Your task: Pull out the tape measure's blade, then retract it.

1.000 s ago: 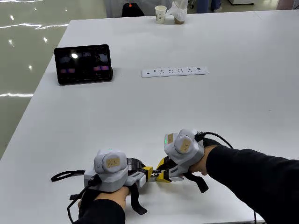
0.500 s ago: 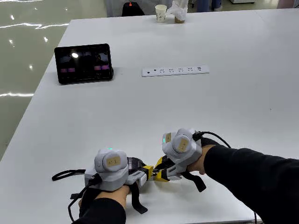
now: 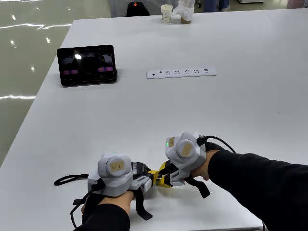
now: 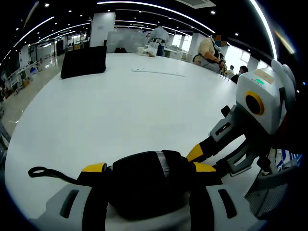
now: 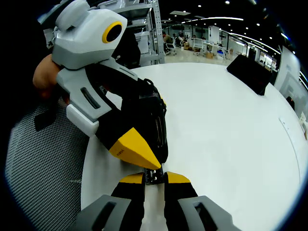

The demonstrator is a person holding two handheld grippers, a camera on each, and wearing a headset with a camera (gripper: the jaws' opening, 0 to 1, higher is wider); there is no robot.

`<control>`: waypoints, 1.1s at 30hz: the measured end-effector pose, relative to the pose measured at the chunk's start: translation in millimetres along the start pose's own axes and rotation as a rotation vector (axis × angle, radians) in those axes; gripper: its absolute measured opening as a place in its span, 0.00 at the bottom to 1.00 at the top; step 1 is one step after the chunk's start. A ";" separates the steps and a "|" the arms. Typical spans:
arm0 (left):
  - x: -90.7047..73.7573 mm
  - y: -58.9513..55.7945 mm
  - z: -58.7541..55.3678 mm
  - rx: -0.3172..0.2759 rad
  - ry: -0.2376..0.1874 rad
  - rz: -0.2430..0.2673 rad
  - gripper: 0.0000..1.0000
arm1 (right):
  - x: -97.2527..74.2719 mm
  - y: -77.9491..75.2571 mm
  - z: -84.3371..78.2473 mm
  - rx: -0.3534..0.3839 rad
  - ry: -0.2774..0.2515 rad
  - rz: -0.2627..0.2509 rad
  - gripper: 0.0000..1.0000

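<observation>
Bright, even overhead light; I see only soft, faint shadows on the white desk (image 3: 159, 110). Glossy floor (image 3: 29, 29) at left shows glare streaks, tablet (image 3: 86, 65) mirrors a light spot. Head view sharp. Gripper views: strong fisheye bend at edges, ceiling strips (image 4: 263, 26) curve; tape measure (image 4: 149, 185) reads near-black, w/ little detail.

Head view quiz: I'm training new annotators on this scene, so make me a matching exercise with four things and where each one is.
Things:
1. tablet
2. power strip
3. cup
4. tape measure

Places:
A. at the far edge of the table
B. held in the left gripper
C. near the table's left edge
D. mid-table, right of the tablet

Pairs: 1-C, 2-D, 3-A, 4-B
</observation>
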State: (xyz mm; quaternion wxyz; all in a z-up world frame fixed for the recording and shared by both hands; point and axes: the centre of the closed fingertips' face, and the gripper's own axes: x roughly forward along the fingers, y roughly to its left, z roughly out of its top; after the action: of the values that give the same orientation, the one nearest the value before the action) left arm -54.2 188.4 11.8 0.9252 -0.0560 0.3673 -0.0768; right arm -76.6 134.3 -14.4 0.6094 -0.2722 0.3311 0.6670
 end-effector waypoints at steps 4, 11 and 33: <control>-0.1 0.0 -0.2 0.000 0.001 0.000 0.64 | 0.6 -0.2 0.3 -0.002 -0.001 0.001 0.12; 0.0 -0.7 0.3 0.005 -0.003 0.000 0.65 | 0.5 0.2 0.2 -0.018 -0.004 0.000 0.12; 1.7 -0.8 -0.6 0.000 0.011 -0.019 0.67 | 1.1 1.7 1.5 -0.047 0.001 -0.021 0.13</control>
State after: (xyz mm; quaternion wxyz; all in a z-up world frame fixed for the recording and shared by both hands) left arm -53.5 187.3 10.4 0.9224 -0.0590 0.3719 -0.0859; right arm -78.4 136.1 -14.1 0.6098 -0.2902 0.3128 0.6679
